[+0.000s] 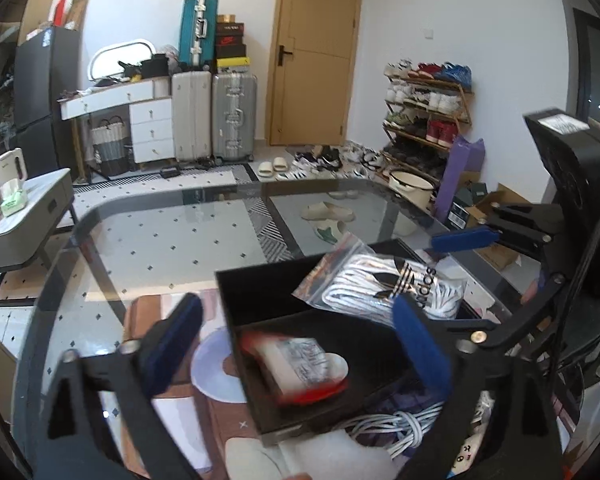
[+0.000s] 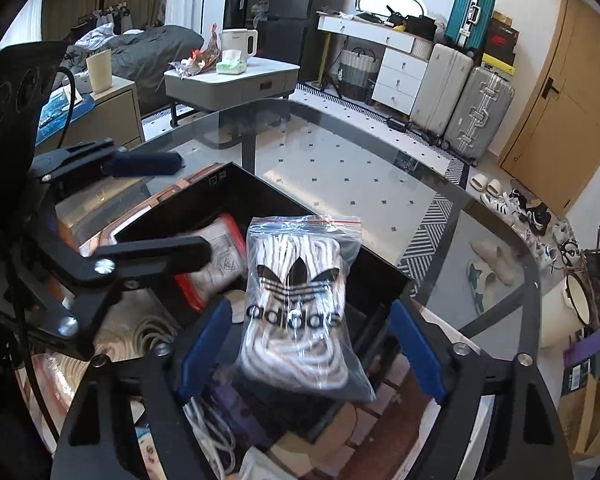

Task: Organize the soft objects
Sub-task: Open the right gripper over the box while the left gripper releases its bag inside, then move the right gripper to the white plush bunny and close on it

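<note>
An open black box (image 1: 260,292) stands on the glass table. Inside it lies a red-edged white packet (image 1: 304,364), blurred. My left gripper (image 1: 296,344) is open above that packet, its blue pads wide apart and touching nothing. A clear zip bag of white laces with a black adidas logo (image 2: 296,300) leans on the box (image 2: 236,184) at its near rim. My right gripper (image 2: 310,354) is open around the bag, both blue pads standing clear of it. The same bag (image 1: 388,284) shows in the left wrist view. The left gripper (image 2: 192,204) appears in the right wrist view beside the packet (image 2: 220,256).
The glass table has a dark rounded rim (image 2: 496,216). A coil of white cable (image 1: 400,424) and other items show through the glass. A grey side table with a kettle (image 2: 240,44), suitcases (image 1: 234,116) and a shoe rack (image 1: 428,112) stand around the room.
</note>
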Available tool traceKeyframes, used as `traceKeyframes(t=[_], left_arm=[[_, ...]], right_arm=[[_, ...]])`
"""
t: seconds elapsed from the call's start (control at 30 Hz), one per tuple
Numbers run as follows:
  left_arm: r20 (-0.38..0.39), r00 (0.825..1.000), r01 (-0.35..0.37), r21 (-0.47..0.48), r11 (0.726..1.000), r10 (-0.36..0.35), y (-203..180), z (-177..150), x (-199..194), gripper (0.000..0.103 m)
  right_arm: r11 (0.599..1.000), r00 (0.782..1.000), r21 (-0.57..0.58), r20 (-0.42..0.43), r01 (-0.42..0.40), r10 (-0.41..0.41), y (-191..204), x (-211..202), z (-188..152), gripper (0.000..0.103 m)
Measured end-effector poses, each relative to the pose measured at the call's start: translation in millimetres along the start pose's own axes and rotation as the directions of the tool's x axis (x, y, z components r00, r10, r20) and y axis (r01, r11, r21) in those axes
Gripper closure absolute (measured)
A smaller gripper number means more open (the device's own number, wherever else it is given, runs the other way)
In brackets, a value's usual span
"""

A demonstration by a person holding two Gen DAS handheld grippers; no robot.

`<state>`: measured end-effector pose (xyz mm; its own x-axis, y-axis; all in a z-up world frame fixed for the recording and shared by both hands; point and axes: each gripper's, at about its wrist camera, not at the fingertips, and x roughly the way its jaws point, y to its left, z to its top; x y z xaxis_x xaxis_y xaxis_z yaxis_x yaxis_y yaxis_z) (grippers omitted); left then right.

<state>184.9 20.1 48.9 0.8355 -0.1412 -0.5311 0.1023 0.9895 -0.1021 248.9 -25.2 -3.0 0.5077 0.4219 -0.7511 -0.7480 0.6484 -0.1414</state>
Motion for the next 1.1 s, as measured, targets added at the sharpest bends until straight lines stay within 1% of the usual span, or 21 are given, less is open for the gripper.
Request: traceKeyframes(t=[0.03, 0.17, 0.3, 0.5, 0.7, 0.83, 0.93, 1.03, 1.1], left_arm=[[0.008, 1.0, -0.006, -0.007, 1.0, 0.006, 2, 0, -4, 0.0], [0.022, 1.0, -0.014, -0.029, 0.999, 0.015, 11, 0, -18, 0.0], [0.044, 0.999, -0.031, -0.031, 0.999, 0.032, 12, -5, -36, 0.0], [0.073, 0.997, -0.034, -0.055, 0.998, 0.038, 14, -17, -66, 0.0], [0.086, 0.995, -0.049, -0.047, 0.998, 0.053, 6, -32, -89, 0.0], [0.094, 0.994, -0.051, -0.051, 0.997, 0.056, 4, -42, -101, 0.0], [0.087, 0.995, -0.051, -0.06, 0.997, 0.056, 3, -48, -103, 0.0], [0.076, 0.996, -0.048, -0.062, 0.997, 0.053, -2, -56, -103, 0.0], [0.07, 0.996, -0.052, -0.052, 0.997, 0.056, -3, -60, -104, 0.0]], right_arm=[[1.0, 1.0, 0.009, 0.008, 0.008, -0.008, -1, -5, -1, 0.017], [0.999, 0.999, 0.038, 0.024, 0.032, -0.033, -5, -19, -7, 0.016], [0.996, 0.998, 0.08, 0.055, 0.031, -0.036, -9, -35, -16, 0.015], [0.986, 0.991, 0.168, 0.131, 0.018, -0.04, -1, -65, -32, 0.001], [0.968, 0.978, 0.252, 0.201, -0.006, -0.046, 14, -95, -55, 0.001], [0.954, 0.975, 0.3, 0.211, -0.004, -0.063, 22, -108, -71, 0.001], [0.948, 0.974, 0.318, 0.207, 0.02, -0.09, 30, -114, -83, 0.001], [0.944, 0.975, 0.327, 0.193, 0.042, -0.11, 37, -112, -95, 0.001], [0.94, 0.977, 0.338, 0.185, 0.037, -0.105, 41, -109, -103, 0.001]])
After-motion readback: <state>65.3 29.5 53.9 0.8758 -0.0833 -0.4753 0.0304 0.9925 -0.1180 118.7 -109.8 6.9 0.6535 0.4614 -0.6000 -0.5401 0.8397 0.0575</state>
